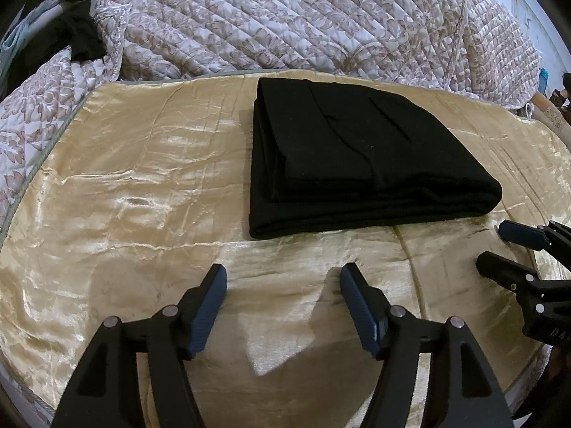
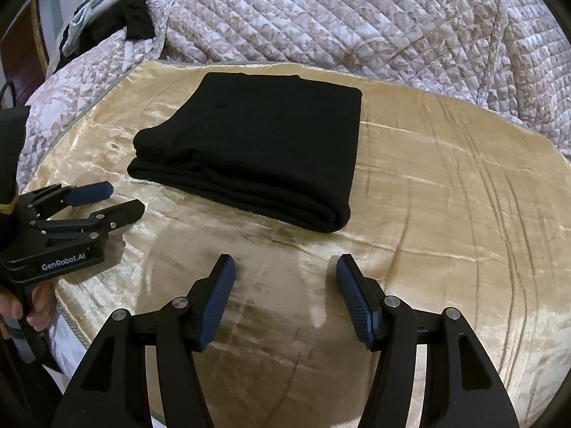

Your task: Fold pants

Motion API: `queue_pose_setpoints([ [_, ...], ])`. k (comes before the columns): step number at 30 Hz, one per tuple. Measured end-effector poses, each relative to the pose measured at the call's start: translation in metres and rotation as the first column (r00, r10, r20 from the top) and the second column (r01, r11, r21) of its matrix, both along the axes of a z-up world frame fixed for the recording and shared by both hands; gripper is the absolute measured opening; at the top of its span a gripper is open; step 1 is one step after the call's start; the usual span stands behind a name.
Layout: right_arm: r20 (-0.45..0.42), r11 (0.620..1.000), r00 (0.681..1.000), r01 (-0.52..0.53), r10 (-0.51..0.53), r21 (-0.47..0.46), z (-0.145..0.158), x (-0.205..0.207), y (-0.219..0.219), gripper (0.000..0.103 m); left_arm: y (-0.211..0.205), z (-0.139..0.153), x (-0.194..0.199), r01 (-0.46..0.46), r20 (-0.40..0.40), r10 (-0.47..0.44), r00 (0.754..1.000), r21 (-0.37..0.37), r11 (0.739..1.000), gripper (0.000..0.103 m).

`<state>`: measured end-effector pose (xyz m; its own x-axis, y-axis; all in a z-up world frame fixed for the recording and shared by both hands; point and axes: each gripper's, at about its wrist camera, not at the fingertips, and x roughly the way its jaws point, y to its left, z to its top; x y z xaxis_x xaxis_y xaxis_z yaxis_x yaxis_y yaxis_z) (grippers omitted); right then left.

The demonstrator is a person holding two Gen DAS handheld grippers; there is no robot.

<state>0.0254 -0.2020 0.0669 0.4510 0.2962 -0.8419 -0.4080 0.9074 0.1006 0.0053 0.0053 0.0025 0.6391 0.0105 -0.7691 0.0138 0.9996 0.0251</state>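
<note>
With both my left gripper (image 1: 282, 280) and right gripper (image 2: 285, 271) spread wide and gripping nothing above the gold satin cover (image 1: 125, 185), the black pants (image 1: 353, 153) lie folded in 1 layered stack just ahead, which I judge could slide apart if nudged.

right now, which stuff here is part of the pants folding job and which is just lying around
Part of the job:
- black pants, folded in a stack on the gold cloth
- left gripper, open, holding nothing
- right gripper, open, holding nothing
- gold cloth, the work surface

Just lying about:
- quilted floral bedspread behind
- dark and pale clothes at far left
</note>
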Motion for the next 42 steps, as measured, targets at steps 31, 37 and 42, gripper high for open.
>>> queue_pose_setpoints([
  [31, 0.006, 1.0, 1.0, -0.005, 0.005, -0.008, -0.0019, 0.0003, 0.001, 0.065, 0.0011, -0.0005, -0.0001, 0.002, -0.005, -0.002, 1.0, -0.003, 1.0, 0.073],
  [37, 0.006, 1.0, 1.0, -0.005, 0.005, -0.009, -0.0022, 0.0004, 0.0015, 0.065, 0.0, -0.0004, -0.0002, -0.001, -0.005, 0.001, 1.0, -0.001, 1.0, 0.073],
  [42, 0.007, 1.0, 1.0, -0.006, 0.006, -0.01, -0.0024, 0.0, 0.0019, 0.066, 0.0003, -0.0004, -0.0002, 0.0, -0.005, 0.0, 1.0, -0.001, 1.0, 0.073],
])
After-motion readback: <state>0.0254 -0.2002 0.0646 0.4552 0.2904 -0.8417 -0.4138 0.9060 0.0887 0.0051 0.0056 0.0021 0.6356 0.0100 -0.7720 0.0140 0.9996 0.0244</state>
